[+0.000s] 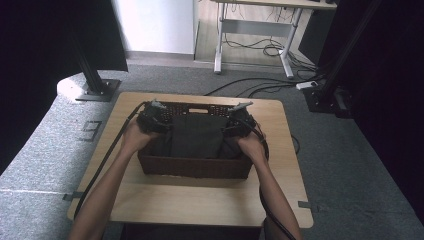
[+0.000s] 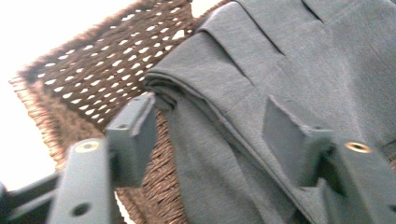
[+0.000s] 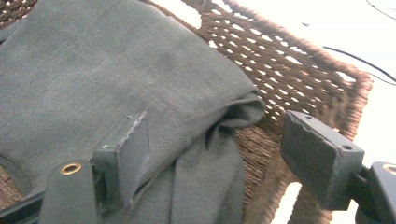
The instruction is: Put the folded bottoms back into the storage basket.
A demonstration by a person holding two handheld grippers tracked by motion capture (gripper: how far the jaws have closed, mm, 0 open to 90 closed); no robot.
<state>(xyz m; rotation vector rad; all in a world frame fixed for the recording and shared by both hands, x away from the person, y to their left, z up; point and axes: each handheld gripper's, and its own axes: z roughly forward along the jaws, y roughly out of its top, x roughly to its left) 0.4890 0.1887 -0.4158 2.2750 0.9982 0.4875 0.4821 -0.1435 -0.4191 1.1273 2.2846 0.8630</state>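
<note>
A folded grey garment [image 1: 196,136] lies inside the brown wicker basket [image 1: 195,167] at mid-desk [image 1: 210,197]. The gripper views show what the high view hides: left gripper [image 2: 212,140] and right gripper [image 3: 224,154] fingers apart, straddling the garment's left and right edges.

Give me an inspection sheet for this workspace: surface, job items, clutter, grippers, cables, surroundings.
Surface: light wooden table, bare in front of the basket.
Job's things: brown woven basket on the table; folded grey cloth lying inside it.
Clutter: nothing seen on the table besides the basket.
Grippers: left gripper open, jaws astride the cloth's folded edge, pads not pressing; right gripper open, jaws astride the cloth's corner, likewise not gripping.
Cables: one black cable trails from the left gripper off the near edge; floor cables run behind the table.
Surroundings: grey carpet, a white desk frame at the back, black stand posts on both sides.
</note>
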